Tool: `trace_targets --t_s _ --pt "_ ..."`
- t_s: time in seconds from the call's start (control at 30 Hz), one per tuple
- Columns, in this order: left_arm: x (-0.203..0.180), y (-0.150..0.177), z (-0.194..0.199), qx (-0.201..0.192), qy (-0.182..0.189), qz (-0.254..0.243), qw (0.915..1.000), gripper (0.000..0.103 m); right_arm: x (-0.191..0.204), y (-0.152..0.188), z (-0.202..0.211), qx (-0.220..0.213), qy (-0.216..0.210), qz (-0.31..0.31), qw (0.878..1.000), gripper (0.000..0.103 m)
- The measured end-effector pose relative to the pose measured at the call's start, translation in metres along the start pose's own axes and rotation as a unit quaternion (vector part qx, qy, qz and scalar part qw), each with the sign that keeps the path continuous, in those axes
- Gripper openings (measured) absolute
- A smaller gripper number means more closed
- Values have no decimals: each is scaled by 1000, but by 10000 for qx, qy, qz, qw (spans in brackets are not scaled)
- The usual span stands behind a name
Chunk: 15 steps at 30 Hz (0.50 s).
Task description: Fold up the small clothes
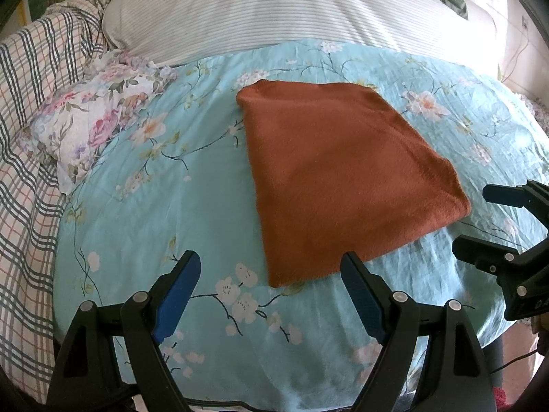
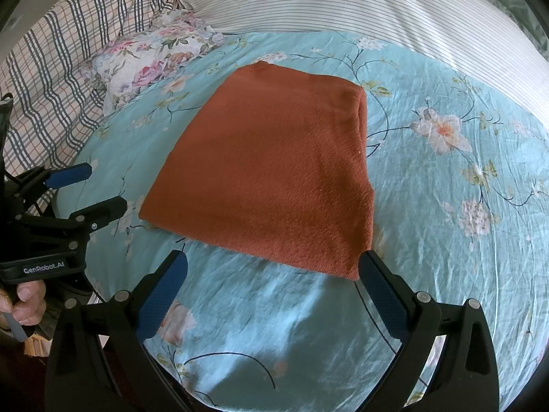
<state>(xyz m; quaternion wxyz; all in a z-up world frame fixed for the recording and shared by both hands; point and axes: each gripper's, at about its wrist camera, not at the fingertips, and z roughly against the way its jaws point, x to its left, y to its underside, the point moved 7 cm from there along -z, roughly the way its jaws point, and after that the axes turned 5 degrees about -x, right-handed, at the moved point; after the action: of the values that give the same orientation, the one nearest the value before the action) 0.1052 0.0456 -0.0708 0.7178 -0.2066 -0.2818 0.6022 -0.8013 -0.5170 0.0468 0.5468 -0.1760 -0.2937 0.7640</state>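
The rust-orange folded garment (image 1: 343,178) lay flat on the bed's floral turquoise sheet (image 1: 137,240), long axis running away toward the striped pillow (image 1: 274,13). Left hand-held gripper (image 1: 271,274) and right hand-held gripper (image 2: 271,271) both hovered spread wide at its near edge, gripping nothing.

Bright daylight, blown-out glare upper right, heavy fisheye curvature, dark corners.

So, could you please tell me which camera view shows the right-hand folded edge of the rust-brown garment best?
The right wrist view: the rust-brown garment shows its layered right edge and knit texture clearly there. The left wrist view shows the same garment whole, but softer, with that edge only a rounded outline.
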Motion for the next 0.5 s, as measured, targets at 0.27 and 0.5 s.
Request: trace_targets --t_s 0.27,0.5 --pt "0 -3 1 -39 0 -6 10000 84 0 -1 0 -17 9 -15 10000 100" --pt "-1 -3 2 -48 -11 -9 10000 84 0 -1 0 -16 10 -10 10000 100"
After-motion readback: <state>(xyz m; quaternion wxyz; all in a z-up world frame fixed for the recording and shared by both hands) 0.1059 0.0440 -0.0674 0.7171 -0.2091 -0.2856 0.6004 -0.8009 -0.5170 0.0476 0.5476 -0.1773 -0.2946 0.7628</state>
